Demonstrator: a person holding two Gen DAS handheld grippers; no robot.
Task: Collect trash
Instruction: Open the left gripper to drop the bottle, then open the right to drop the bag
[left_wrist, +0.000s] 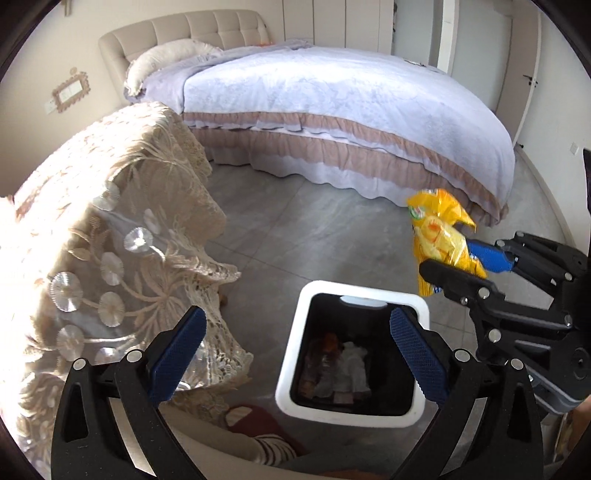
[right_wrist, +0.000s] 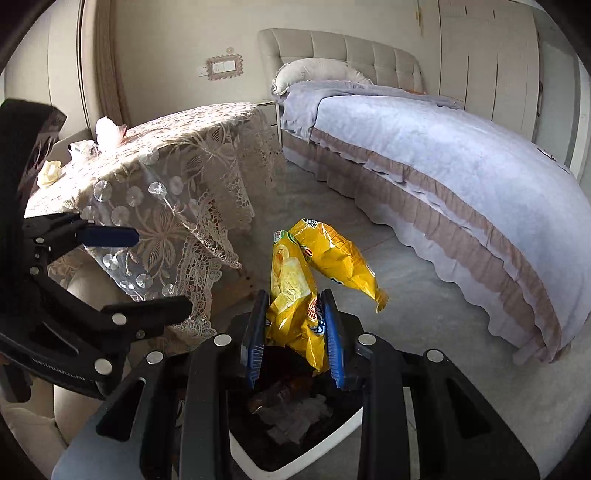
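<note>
A white-rimmed trash bin (left_wrist: 291, 384) with a black liner stands on the floor and holds crumpled paper and wrappers; it also shows in the right wrist view (right_wrist: 258, 461). My right gripper (right_wrist: 295, 332) is shut on a yellow snack bag (right_wrist: 295, 288) and holds it above the bin. In the left wrist view the bag (left_wrist: 439, 236) hangs right of the bin in the right gripper (left_wrist: 452, 264). My left gripper (left_wrist: 295, 354) is open and empty over the bin; it shows at the left of the right wrist view (right_wrist: 147, 273).
A table with a lace cloth (left_wrist: 110, 229) stands left of the bin, with crumpled tissues (right_wrist: 107, 131) on top. A bed (left_wrist: 332, 110) with a lavender cover fills the far side. Grey floor (left_wrist: 314, 236) lies between.
</note>
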